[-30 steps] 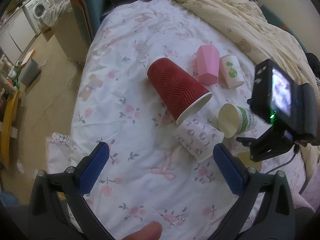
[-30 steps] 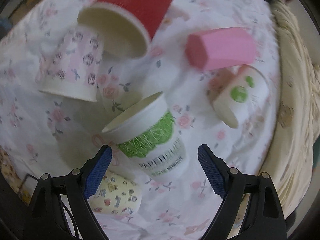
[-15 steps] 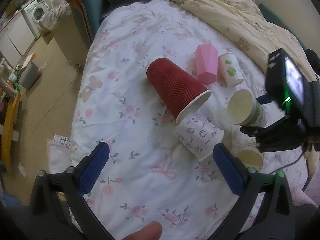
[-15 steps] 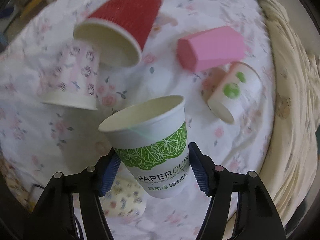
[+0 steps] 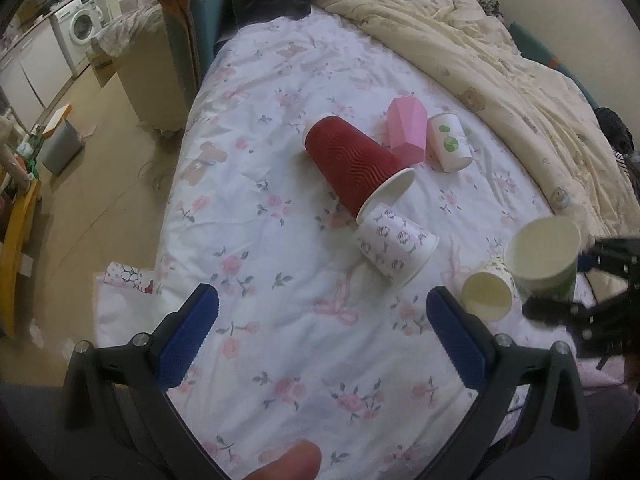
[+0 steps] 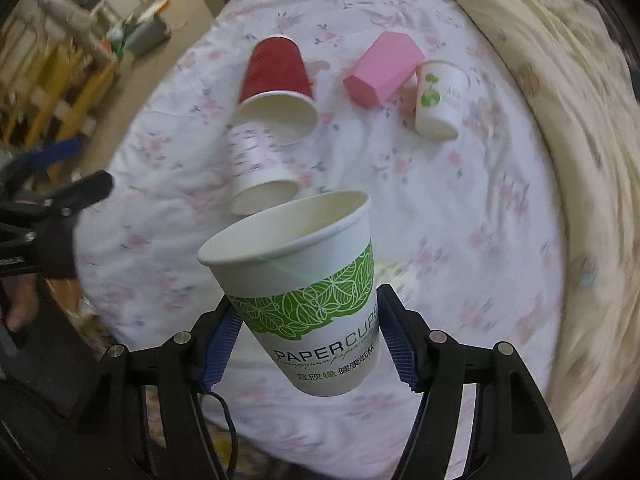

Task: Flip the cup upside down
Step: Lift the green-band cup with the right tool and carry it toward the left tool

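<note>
My right gripper (image 6: 308, 344) is shut on a white paper cup with green leaf print (image 6: 304, 280) and holds it mouth up, above the bed. The same cup (image 5: 544, 256) and right gripper show at the right edge of the left wrist view. My left gripper (image 5: 320, 320) is open and empty above the floral sheet (image 5: 280, 280). A red ribbed cup (image 5: 352, 164), a floral white cup (image 5: 394, 244), a pink faceted cup (image 5: 406, 130) and a small white cup with a green sprout (image 5: 448, 142) lie on their sides. A yellowish patterned cup (image 5: 486, 292) lies beside the held cup.
A cream duvet (image 5: 480, 60) is bunched along the bed's right side. The bed's left edge drops to a wooden floor (image 5: 100, 180) with a grey bin (image 5: 60, 148), a washing machine (image 5: 80, 28) and a yellow frame (image 5: 16, 240).
My right gripper closed on the green leaf cup, lifted it off the sheet and pulled it back toward the near right. The left gripper rose slightly and stayed open.
</note>
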